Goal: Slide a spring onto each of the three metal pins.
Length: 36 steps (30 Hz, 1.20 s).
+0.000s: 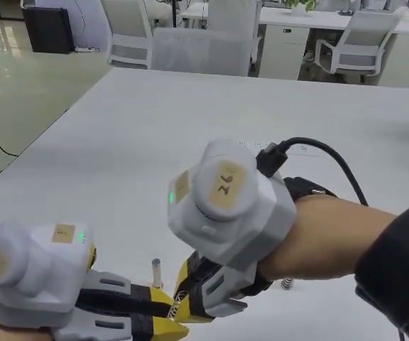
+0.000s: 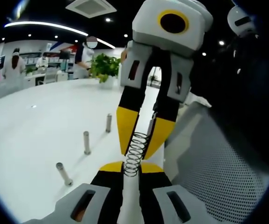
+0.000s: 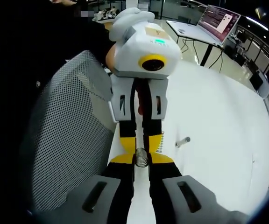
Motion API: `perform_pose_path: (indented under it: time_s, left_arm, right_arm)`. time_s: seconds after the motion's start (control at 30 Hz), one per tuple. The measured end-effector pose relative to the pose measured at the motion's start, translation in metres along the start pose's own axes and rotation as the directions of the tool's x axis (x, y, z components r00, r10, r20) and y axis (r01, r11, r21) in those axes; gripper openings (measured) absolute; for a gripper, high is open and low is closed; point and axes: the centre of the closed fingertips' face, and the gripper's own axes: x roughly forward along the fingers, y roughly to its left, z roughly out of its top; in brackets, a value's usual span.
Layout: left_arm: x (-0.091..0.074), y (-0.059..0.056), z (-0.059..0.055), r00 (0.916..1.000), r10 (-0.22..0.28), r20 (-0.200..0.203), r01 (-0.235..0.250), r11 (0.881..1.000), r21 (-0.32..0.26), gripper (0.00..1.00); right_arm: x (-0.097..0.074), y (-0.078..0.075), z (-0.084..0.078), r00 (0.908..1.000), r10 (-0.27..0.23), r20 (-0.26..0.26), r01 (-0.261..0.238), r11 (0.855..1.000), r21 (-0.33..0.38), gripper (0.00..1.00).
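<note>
Two tools (image 2: 130, 170) (image 3: 142, 163) clamp one spring (image 2: 135, 151); three pins (image 2: 86, 142).

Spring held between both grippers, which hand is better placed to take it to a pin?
Probably left. The left gripper grips the spring with three bare pins standing close ahead in its view; the right gripper, also on it, sees one pin aside.

**Spring** (image 2: 135, 154): thin bright wire coil. It is held off the desk (image 1: 190, 128), one end in the tips of the left hand-held gripper (image 2: 132, 170) and the other in the right hand-held gripper (image 3: 142, 165).

**Metal pins**: three short grey cylinders, all bare, standing spaced in a row toward the desk's near edge: far pin (image 2: 109, 123), middle pin (image 2: 86, 142), near pin (image 2: 63, 173).

**Second spring** (image 1: 287, 284): small coil on the desk, apart from the pins.
</note>
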Motion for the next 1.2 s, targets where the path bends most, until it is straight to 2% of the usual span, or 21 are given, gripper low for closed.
perform_pose_path:
  time_s: [0.63, 0.87, 1.2]
  left_arm:
    - [-0.001, 0.002, 0.003, 0.9998, 0.009, 0.018, -0.009, 1.000, -0.003, 0.06]
    - [-0.003, 0.003, 0.005, 0.9995, 0.020, 0.026, -0.020, 1.000, -0.006, 0.10]
    - [-0.010, 0.011, 0.008, 0.9973, 0.057, 0.047, -0.056, 0.998, -0.026, 0.17]
  right_arm:
    - [-0.002, -0.002, 0.003, 0.9999, -0.006, 0.009, 0.006, 1.000, 0.002, 0.08]
    - [-0.005, -0.007, -0.004, 0.9998, -0.020, -0.007, 0.020, 1.000, 0.009, 0.08]
    - [-0.013, -0.016, -0.017, 0.9986, -0.043, -0.032, 0.044, 0.999, 0.030, 0.08]
